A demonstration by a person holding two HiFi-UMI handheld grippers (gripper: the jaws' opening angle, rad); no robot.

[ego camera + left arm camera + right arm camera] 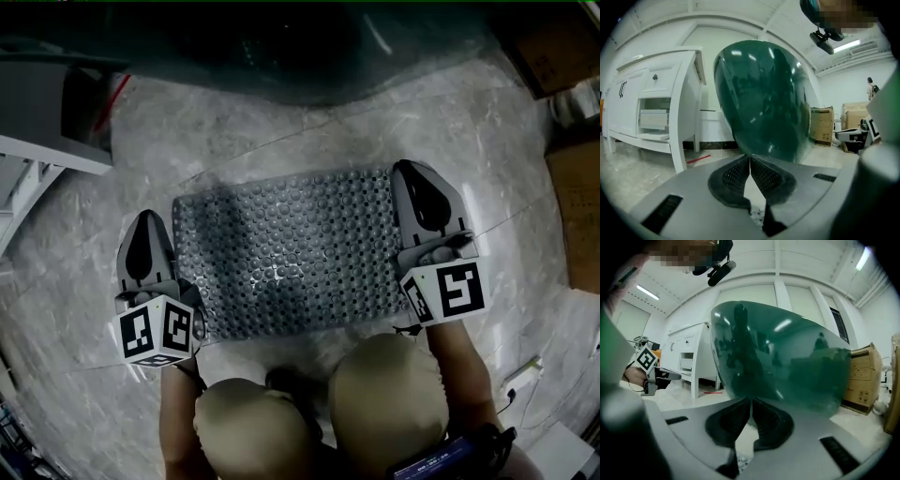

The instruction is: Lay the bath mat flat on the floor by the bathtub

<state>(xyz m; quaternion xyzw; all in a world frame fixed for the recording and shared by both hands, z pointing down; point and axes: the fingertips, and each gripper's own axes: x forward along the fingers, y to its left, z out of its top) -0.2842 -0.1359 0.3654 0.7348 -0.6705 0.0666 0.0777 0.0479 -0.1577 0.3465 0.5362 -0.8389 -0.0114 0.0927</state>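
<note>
A grey bath mat point(291, 253) with a bubbled surface lies spread flat on the marble floor, just in front of the dark green bathtub point(281, 47). My left gripper point(147, 218) hovers by the mat's left edge. My right gripper point(413, 169) is over its right edge. In the left gripper view the left gripper point(750, 157) has its pads together with nothing between them, and it points level at the bathtub point(759, 98). The right gripper point(751, 399) is likewise shut and empty, facing the bathtub point(787, 362).
A white cabinet point(651, 108) stands left of the tub, with a red stick point(698, 159) on the floor beside it. Cardboard boxes point(558, 47) sit at the right. The person's knees point(384, 394) are just behind the mat's near edge.
</note>
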